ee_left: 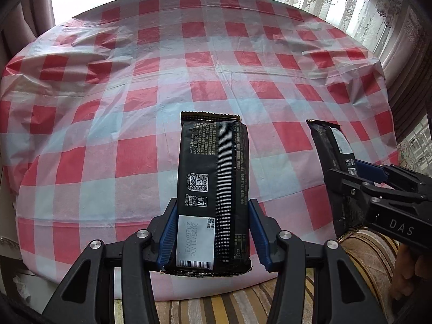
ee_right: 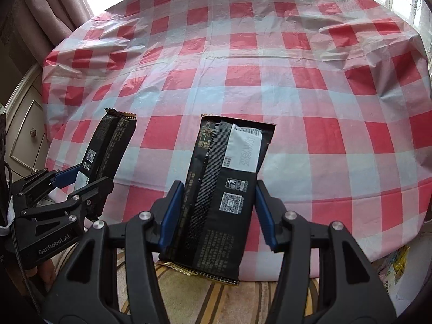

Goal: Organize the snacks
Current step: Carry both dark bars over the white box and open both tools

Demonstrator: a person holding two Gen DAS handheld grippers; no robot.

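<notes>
My left gripper (ee_left: pixel 213 232) is shut on a black snack packet (ee_left: pixel 213 178) with white print and a date label, held lengthwise above the near edge of the checked table (ee_left: pixel 135 62). My right gripper (ee_right: pixel 216 213) is shut on a second black snack packet (ee_right: pixel 224 189), tilted a little to the right. In the left wrist view the right gripper (ee_left: pixel 348 178) and its packet (ee_left: pixel 329 145) show at the right. In the right wrist view the left gripper (ee_right: pixel 78 183) and its packet (ee_right: pixel 108 145) show at the left.
A round table (ee_right: pixel 297 54) under a wrinkled red-and-white checked plastic cloth fills both views. A striped cushion (ee_left: pixel 232 305) lies below the grippers. Curtains (ee_left: pixel 351 2) and a bright window stand behind. A cream cabinet (ee_right: pixel 27 132) is at the left.
</notes>
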